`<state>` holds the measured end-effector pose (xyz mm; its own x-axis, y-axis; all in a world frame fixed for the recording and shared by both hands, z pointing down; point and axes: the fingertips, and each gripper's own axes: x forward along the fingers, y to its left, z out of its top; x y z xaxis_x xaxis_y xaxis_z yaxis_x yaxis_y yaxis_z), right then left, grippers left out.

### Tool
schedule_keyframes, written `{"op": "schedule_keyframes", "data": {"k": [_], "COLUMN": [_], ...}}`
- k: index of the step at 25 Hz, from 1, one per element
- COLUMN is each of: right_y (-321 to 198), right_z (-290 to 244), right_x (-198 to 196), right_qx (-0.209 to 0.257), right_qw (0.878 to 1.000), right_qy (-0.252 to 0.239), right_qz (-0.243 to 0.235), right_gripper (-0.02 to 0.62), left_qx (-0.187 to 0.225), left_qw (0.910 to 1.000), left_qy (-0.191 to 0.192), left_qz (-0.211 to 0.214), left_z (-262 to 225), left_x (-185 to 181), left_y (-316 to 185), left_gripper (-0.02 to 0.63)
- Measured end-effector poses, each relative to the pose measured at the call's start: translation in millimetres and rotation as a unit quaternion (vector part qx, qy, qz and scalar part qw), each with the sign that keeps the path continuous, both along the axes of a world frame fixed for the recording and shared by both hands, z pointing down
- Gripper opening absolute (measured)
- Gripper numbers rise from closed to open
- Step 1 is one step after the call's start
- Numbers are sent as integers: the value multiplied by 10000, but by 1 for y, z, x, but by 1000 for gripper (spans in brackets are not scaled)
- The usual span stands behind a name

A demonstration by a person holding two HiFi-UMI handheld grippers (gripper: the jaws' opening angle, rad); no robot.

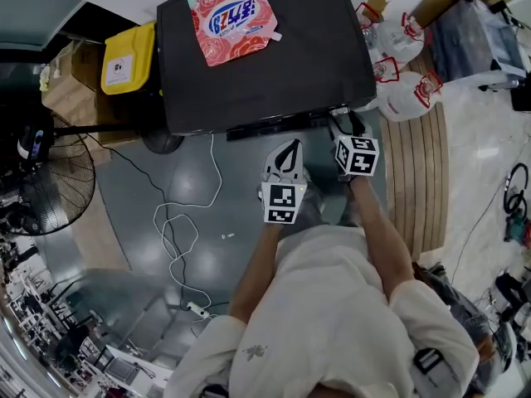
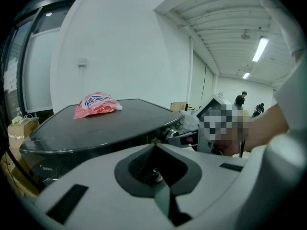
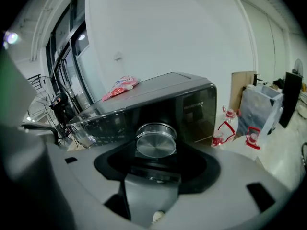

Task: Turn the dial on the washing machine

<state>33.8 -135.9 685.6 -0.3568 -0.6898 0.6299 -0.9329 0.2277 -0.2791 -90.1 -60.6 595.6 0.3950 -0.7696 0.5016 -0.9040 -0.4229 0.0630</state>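
The black washing machine (image 1: 249,65) fills the top of the head view, with a red and white detergent pouch (image 1: 232,15) lying on its lid. My right gripper (image 1: 342,126) reaches to the machine's front panel at the right. In the right gripper view the round silver dial (image 3: 155,142) sits between its jaws, which are shut on the dial's rim. My left gripper (image 1: 288,150) hangs just in front of the panel, left of the right one, shut with nothing in it and apart from the machine. In the head view the right gripper hides the dial.
A yellow bin (image 1: 129,60) stands left of the machine, and a floor fan (image 1: 50,181) farther left. White jugs with red handles (image 1: 406,89) crowd the right side beside a slatted wooden strip (image 1: 419,181). A white cable (image 1: 178,230) loops on the grey floor.
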Motion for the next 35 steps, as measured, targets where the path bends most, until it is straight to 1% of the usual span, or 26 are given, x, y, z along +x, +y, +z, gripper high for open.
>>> {"op": "schedule_keyframes", "data": {"k": [7, 19, 29, 35], "right_y": [0, 0, 0, -1], "right_z": [-1, -3, -3, -1], "right_x": [0, 1, 1, 2], "right_qx": [-82, -194, -319, -400], "right_qw": [9986, 9917, 9808, 9723], "right_qy": [-501, -1249, -1892, -2263], "right_qz": [120, 243, 340, 425], "right_gripper": [275, 275, 275, 275], "left_qx": [2, -5, 5, -2], "left_qw": [10000, 10000, 10000, 10000], "left_qy": [11, 20, 24, 43], "left_qz": [21, 30, 33, 31], "left_z": [0, -1, -1, 0], "left_x": [2, 4, 5, 7], "left_y": [0, 0, -2, -2], "left_gripper": [12, 12, 12, 12]}}
